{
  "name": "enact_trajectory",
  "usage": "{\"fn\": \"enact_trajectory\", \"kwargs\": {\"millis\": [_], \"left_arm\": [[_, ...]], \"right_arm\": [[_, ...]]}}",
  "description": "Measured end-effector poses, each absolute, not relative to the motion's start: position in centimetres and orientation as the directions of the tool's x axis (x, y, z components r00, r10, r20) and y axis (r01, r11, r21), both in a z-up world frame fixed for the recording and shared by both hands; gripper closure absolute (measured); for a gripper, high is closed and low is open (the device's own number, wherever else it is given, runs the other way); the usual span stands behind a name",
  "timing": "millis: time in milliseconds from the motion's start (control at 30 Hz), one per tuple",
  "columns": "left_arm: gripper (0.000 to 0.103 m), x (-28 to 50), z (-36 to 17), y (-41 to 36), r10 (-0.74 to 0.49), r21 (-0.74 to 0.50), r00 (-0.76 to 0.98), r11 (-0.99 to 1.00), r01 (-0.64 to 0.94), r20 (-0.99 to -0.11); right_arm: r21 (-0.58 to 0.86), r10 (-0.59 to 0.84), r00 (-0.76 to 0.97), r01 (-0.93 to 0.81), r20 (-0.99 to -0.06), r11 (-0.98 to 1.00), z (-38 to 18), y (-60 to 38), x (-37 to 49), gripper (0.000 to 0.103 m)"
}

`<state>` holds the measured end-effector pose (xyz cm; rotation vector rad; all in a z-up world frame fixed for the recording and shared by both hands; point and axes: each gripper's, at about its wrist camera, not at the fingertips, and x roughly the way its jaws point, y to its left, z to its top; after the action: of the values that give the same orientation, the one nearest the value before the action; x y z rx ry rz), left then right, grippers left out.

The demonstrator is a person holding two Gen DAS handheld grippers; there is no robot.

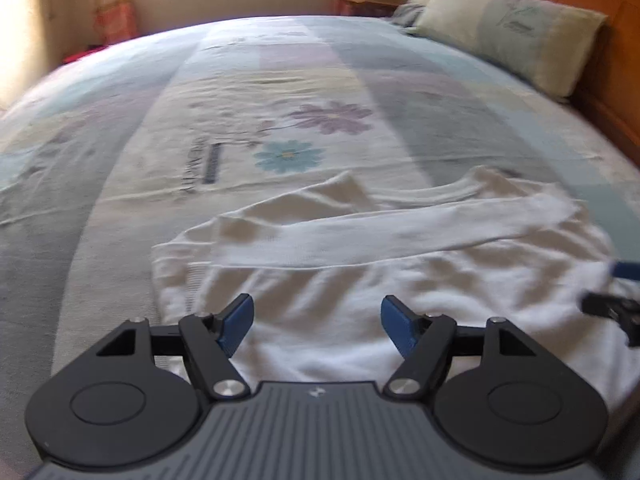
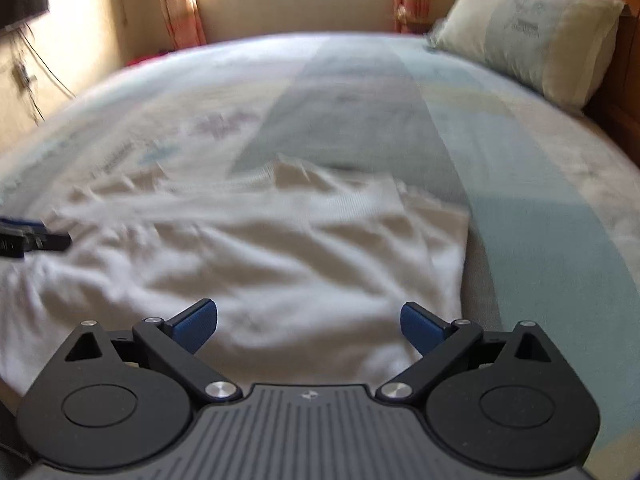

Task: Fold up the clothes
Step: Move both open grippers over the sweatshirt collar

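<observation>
The white sweater (image 1: 360, 280) lies spread on the bed (image 1: 120, 140), its long axis running across both views, left to right, with one sleeve (image 1: 400, 228) folded over the body. It sits straight ahead of and below both tools — the left tool (image 1: 317, 326) hangs over the left half, near the hem side; the right tool (image 2: 309, 326) over the right half, near the edge at the bedspread's blue stripe. Both are spread wide and hold nothing. Each end is nearer its own tool, so neither needs to cross. Whether more folds are due — one sleeve over fits either — I cannot judge.
</observation>
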<state>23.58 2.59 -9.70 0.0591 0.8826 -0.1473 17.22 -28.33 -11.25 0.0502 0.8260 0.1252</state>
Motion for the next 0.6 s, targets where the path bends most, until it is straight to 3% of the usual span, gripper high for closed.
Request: {"fn": "enact_trajectory", "kwargs": {"millis": [133, 600], "left_arm": [[0.032, 24.0, -9.8, 4.4, -0.122, -0.074, 0.605, 0.992, 0.103, -0.787], [0.029, 25.8, -7.7, -2.6, -0.310, -0.136, 0.576, 0.936, 0.325, -0.756]], "right_arm": [[0.108, 0.135, 0.663, -0.082, -0.736, 0.991, -11.5, -28.6, 17.2, 0.000], [0.073, 0.110, 0.666, -0.084, -0.738, 0.994, -11.7, -28.0, 17.2, 0.000]]}}
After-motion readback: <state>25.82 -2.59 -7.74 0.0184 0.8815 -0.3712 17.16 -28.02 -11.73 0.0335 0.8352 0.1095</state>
